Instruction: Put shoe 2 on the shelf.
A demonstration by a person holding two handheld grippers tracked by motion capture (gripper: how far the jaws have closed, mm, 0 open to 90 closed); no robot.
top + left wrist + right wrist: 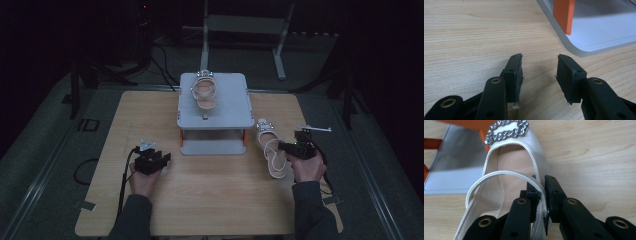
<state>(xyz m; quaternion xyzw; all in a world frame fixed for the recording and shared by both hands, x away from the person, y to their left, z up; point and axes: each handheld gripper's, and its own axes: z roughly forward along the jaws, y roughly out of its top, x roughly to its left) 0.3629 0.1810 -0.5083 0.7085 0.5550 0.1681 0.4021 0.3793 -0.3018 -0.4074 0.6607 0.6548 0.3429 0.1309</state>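
A dim room surrounds a pale wooden table (210, 200), with dark floor and cables beyond it. The landmark is the grey stand (215, 107) with orange legs, set at the table's far middle.

Nearest the person, the left gripper (161, 161) rests in front of the stand's left corner, a little apart from it. Its jaws stand open with nothing between them; in the left gripper view the bare wood shows in the gap and the stand's lower shelf (599, 37) with an orange leg (564, 15) lies just ahead to the right.

The right gripper (286, 147) sits to the right of the stand's front. Its jaws are pinched tight on the side wall of a white shoe (270, 147), one pad (534, 195) inside the shoe and the other outside. The shoe lies just to the right of the stand, close beside it; its long axis runs near to far, slanted slightly, with the heel end toward the person and the toe pointing away. A jewelled buckle (506, 131) marks the toe, which reaches the stand's lower shelf.

Farther off, a second shoe (205, 92) lies on top of the stand, its long axis also running near to far.
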